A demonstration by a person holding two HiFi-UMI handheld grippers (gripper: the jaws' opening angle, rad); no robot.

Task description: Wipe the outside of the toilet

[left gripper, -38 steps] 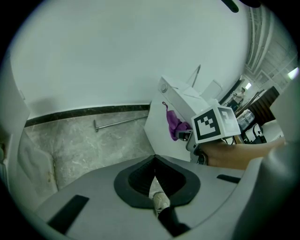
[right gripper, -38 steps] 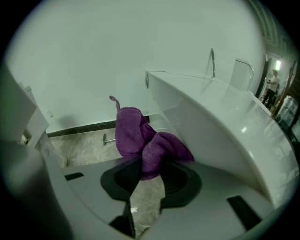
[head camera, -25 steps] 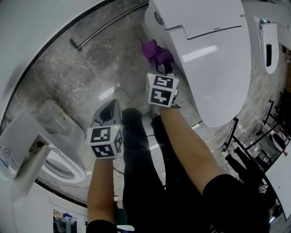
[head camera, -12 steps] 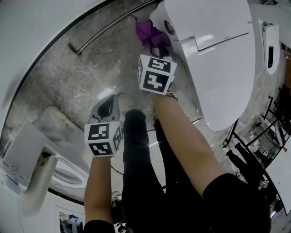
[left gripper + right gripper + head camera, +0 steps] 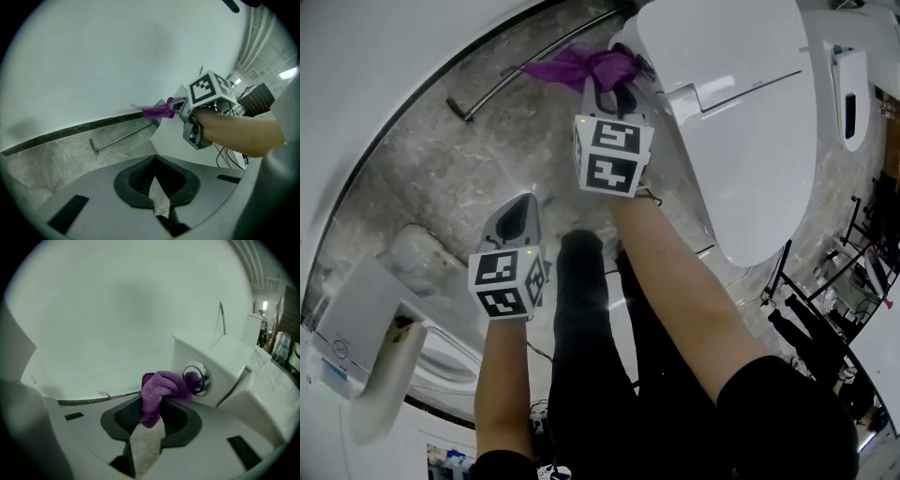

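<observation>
Seemingly I'm just starting: my right claw (image 5: pixel 152 405) pinches the cloth (image 5: pixel 161 386) by the button (image 5: pixel 199 378) mid-frame, my left claw (image 5: pixel 154 164) closed, empty.

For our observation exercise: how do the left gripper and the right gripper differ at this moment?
The right gripper is clamped on a purple cloth; the left gripper is shut on nothing. The right gripper reaches to the toilet by its flush button; the left gripper hangs back over the floor. Both carry marker cubes.
</observation>
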